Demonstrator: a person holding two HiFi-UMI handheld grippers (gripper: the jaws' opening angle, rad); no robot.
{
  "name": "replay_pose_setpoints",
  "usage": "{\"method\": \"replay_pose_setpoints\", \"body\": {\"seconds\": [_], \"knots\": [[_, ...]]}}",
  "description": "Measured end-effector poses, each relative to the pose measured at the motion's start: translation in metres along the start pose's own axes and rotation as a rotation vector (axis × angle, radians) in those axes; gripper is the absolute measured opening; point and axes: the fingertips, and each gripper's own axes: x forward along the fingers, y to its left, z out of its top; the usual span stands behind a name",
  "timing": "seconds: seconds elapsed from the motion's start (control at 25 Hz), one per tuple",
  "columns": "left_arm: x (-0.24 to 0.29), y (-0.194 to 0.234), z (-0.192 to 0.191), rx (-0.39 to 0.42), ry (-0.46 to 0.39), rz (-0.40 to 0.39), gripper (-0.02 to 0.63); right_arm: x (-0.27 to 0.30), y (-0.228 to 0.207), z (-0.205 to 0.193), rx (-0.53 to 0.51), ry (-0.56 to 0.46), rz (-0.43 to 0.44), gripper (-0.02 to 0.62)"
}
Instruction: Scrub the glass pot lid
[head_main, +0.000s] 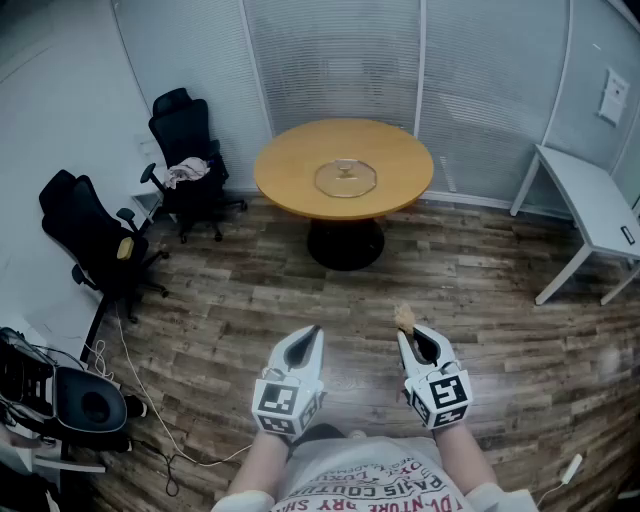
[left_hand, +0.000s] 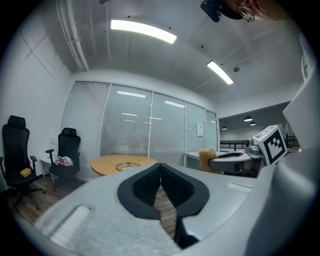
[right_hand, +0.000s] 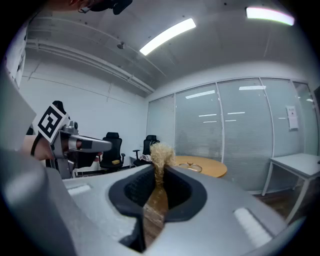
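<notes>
A glass pot lid (head_main: 346, 178) with a small knob lies flat on the round wooden table (head_main: 290, 165) across the room; it also shows far off as the lid (left_hand: 127, 165) and the lid (right_hand: 192, 167) in the gripper views. My right gripper (head_main: 409, 336) is shut on a tan fibrous scrubber (head_main: 404, 318), whose frayed tuft (right_hand: 160, 152) sticks up between the jaws. My left gripper (head_main: 314, 334) is shut with nothing in it; its jaws meet at the tip (left_hand: 160, 165). Both grippers hang over the floor, well short of the table.
Two black office chairs (head_main: 190, 150) (head_main: 88, 240) stand at the left; one carries a crumpled cloth (head_main: 186, 172). A white desk (head_main: 590, 205) is at the right wall. A black device with cables (head_main: 85, 405) sits on the floor at lower left. Blinds cover the glass wall behind the table.
</notes>
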Motion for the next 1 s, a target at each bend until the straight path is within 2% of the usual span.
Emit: {"method": "replay_pose_setpoints", "body": {"seconds": [0.48,0.72,1.0], "knots": [[0.002,0.008,-0.001,-0.016,0.02,0.014,0.008,0.008,0.0,-0.002,0.038,-0.006,-0.01,0.049],[0.012,0.001,-0.012,-0.017,0.057,0.017,0.008,0.014,-0.019,-0.018,0.081,0.017,-0.022,0.049],[0.024,0.014,-0.024,-0.032,0.089,0.04,0.008,0.036,-0.021,-0.035,0.095,0.051,0.009,0.049]]}}
